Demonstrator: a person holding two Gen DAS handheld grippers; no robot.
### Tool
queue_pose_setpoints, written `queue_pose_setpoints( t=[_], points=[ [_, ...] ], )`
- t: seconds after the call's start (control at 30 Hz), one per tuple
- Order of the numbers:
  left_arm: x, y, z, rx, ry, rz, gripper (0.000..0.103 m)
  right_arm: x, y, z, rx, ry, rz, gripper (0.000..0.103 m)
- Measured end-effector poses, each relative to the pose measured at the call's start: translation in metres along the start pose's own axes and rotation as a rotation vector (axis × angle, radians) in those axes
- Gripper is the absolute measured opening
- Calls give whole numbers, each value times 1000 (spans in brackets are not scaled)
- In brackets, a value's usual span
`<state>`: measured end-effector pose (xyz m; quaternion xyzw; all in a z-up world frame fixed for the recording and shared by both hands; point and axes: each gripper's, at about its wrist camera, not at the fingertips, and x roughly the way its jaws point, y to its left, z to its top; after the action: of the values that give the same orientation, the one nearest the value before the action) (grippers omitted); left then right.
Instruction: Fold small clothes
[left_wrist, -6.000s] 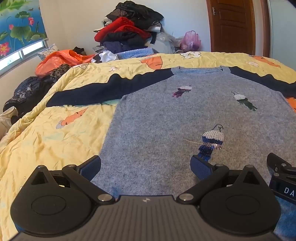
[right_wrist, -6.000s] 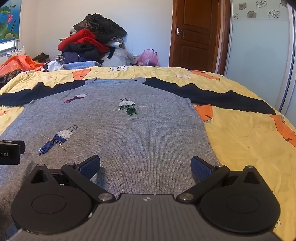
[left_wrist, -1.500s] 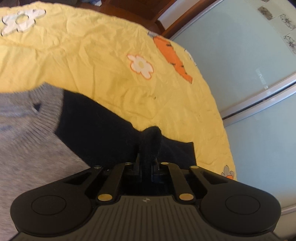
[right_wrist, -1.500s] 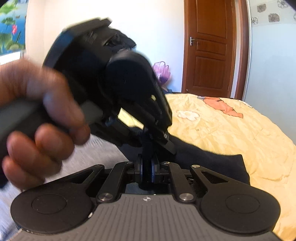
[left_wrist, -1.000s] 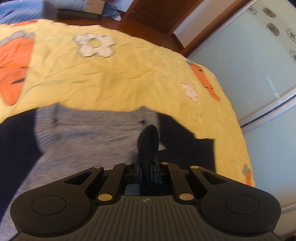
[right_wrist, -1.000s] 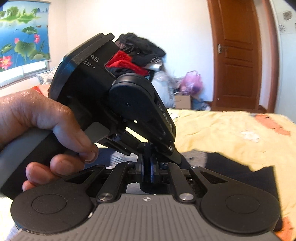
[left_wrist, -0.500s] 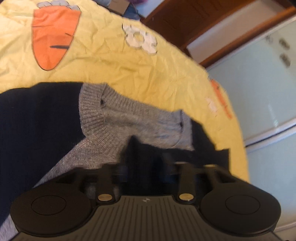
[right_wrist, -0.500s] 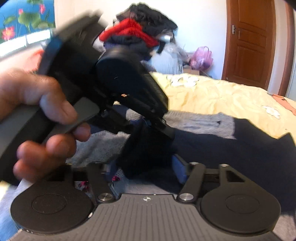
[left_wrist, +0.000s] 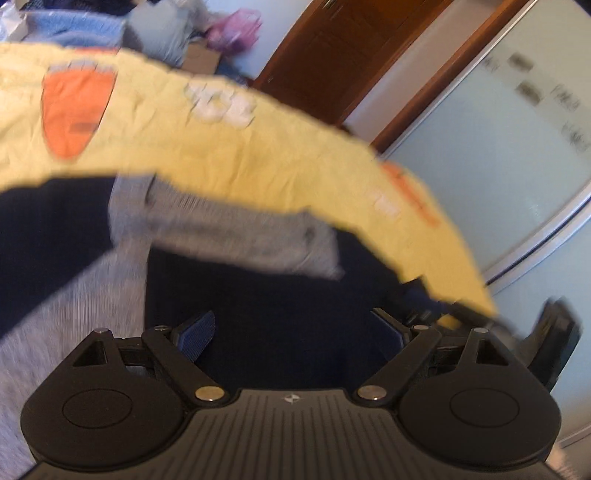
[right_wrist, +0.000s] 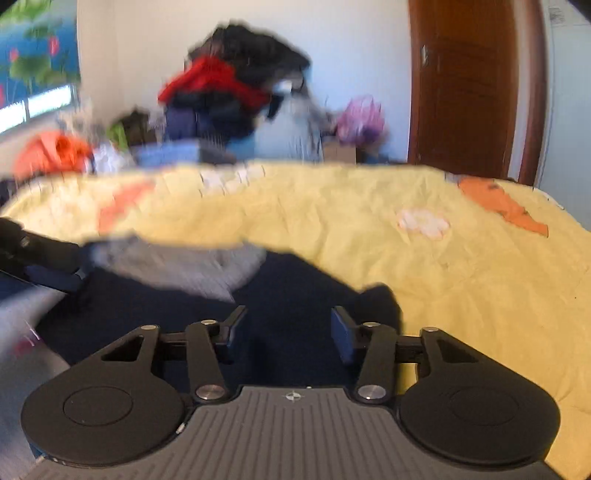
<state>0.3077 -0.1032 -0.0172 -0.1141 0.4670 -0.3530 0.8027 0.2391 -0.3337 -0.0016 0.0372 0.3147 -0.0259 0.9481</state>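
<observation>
Both of my grippers were clamped on the dark navy sleeve (left_wrist: 280, 314) a second ago; now that sleeve lies folded inward over the grey knit sweater (left_wrist: 74, 295), reaching across just below the ribbed grey collar (left_wrist: 236, 236). The left gripper (left_wrist: 299, 332) has just been opening and its jaws stand wide, blue pads clear of the cloth, nothing between them but the sleeve lying flat beneath. The right gripper (right_wrist: 286, 330) sprang apart and has since been narrowing again; its jaws are partly spread and grip nothing, with the navy cloth under them.

I judge the letting go was deliberate: the sleeve had to cross the chest so the sweater's body becomes a narrower shape before the next fold, and both grippers kept the cuff end straight on the way over. The sweater rests spread on the yellow bedspread (right_wrist: 424, 280) with its orange carrot (right_wrist: 506, 206) and white flower prints, which gives a flat surface for folding.

Both views are blurred, so no writing or brand is legible; only a small emblem shows on each gripper's body, too small to read.
</observation>
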Motion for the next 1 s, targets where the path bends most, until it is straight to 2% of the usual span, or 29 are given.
queue_pose_setpoints(
  t=[0.07, 0.1, 0.13, 0.2, 0.27, 0.33, 0.5, 0.57, 0.63, 0.67, 0.73, 0.83, 0.9, 1.0],
  points=[
    [-1, 0, -11, 69, -36, 6, 90, 2, -11, -6, 12, 11, -63, 50],
    [-2, 0, -14, 84, -37, 10, 90, 2, -22, -9, 47, 2, -40, 50],
    [-5, 0, -15, 84, -36, 18, 90, -1, -26, -12, 59, -8, -19, 50],
    [-14, 0, -15, 46, -37, 38, 90, -5, -25, -10, 46, 4, -60, 53],
    [-27, -2, -18, 52, -55, 20, 90, -19, -25, -6, 84, -17, -49, 55],
    [-35, -4, -25, 74, -60, 15, 90, -30, -26, -11, 59, -29, -17, 59],
    [-33, -1, -42, 106, -41, 50, 90, -34, -12, -25, 3, 9, -1, 58],
    [-32, -2, -47, 134, -52, 58, 90, -30, -10, -34, -32, 41, -38, 60],
    [-30, -7, -52, 187, -60, 82, 90, -29, -16, -44, -39, 46, -59, 72],
    [-30, -9, -55, 215, -63, 95, 92, -28, -22, -45, -16, 52, -71, 86],
    [-32, -13, -60, 253, -68, 124, 93, -27, -31, -43, 28, 72, -82, 88],
    [-50, -6, -67, 185, -93, 124, 95, -39, -23, -39, 1, 45, -90, 81],
    [-73, 9, -72, 107, -151, 98, 95, -52, -10, -34, -27, 3, -85, 81],
    [-116, 51, -77, -42, -251, 84, 95, -66, 21, -21, -67, -54, -23, 83]
  ],
)
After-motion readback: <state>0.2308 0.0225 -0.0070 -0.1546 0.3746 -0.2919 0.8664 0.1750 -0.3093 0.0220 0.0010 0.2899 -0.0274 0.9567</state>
